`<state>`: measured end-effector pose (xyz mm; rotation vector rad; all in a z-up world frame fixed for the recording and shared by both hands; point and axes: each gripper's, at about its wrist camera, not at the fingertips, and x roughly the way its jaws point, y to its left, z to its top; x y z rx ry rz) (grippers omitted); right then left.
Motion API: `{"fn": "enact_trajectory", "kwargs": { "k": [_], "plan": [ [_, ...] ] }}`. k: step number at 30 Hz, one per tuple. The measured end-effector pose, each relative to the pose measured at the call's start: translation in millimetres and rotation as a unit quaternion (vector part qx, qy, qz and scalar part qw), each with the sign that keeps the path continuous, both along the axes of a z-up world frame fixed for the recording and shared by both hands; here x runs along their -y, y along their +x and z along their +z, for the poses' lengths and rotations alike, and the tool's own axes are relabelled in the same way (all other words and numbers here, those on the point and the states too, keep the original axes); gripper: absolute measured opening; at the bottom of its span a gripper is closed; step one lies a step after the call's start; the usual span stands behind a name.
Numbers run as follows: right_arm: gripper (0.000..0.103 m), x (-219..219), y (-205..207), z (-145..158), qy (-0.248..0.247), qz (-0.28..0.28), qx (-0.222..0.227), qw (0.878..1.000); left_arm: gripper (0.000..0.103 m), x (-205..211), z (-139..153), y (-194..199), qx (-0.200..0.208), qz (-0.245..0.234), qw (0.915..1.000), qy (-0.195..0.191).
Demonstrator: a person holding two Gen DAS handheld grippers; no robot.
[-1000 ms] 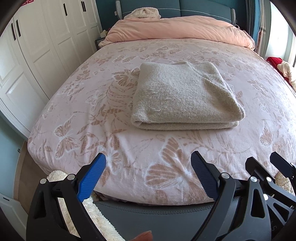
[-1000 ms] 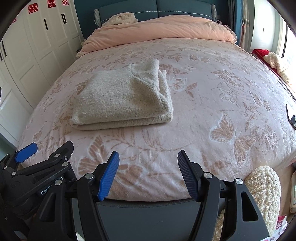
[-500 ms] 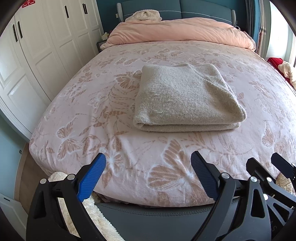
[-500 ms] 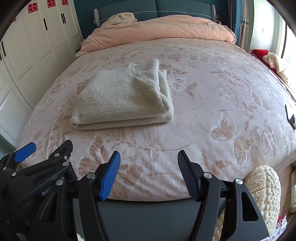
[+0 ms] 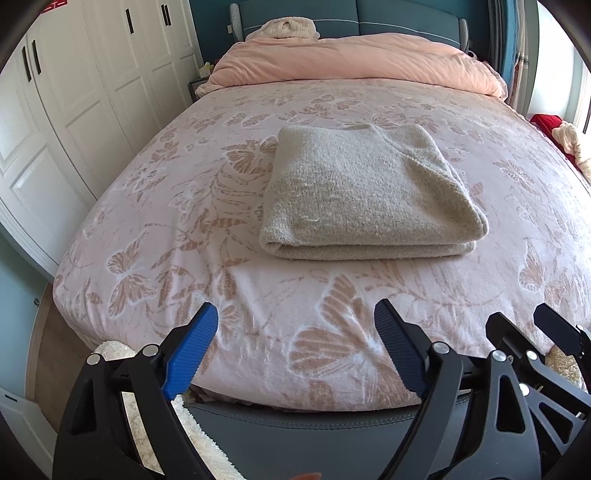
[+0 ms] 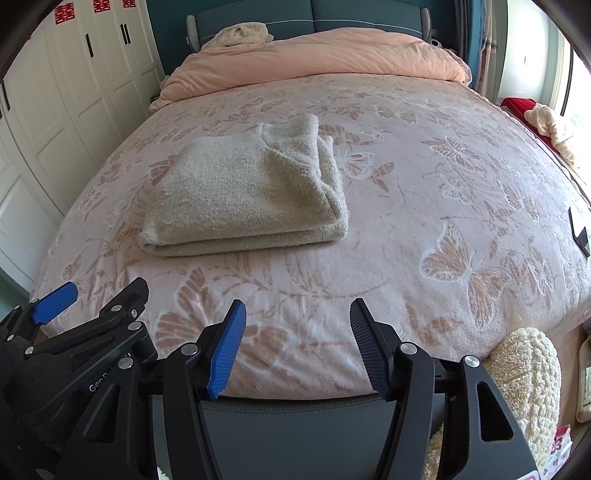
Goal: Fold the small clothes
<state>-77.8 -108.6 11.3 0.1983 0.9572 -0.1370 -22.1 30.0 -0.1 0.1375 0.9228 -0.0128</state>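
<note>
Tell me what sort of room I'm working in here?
A bedroom, most likely: a bed with a butterfly-print cover, a pink duvet bunched by the padded headboard, white wardrobe doors alongside.

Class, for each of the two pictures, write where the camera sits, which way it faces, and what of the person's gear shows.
Left wrist: sits on the left claw at the bed's foot, facing the headboard; the right claw's tips show at right.
Right wrist: sits on the right claw, same direction; the left claw shows at left.
Shared: the folded sweater on the butterfly blanket, both claws open and empty.
</note>
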Motion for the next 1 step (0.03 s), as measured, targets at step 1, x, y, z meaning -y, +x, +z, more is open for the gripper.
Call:
{"fn": "enact_trajectory", "kwargs": {
  "k": [1],
  "plan": [
    [0.059, 0.1, 0.1, -0.3, 0.001, 0.0, 0.0, 1.0, 0.084, 0.4, -0.4, -0.3, -0.001, 0.0, 1.0, 0.0]
  ]
}}
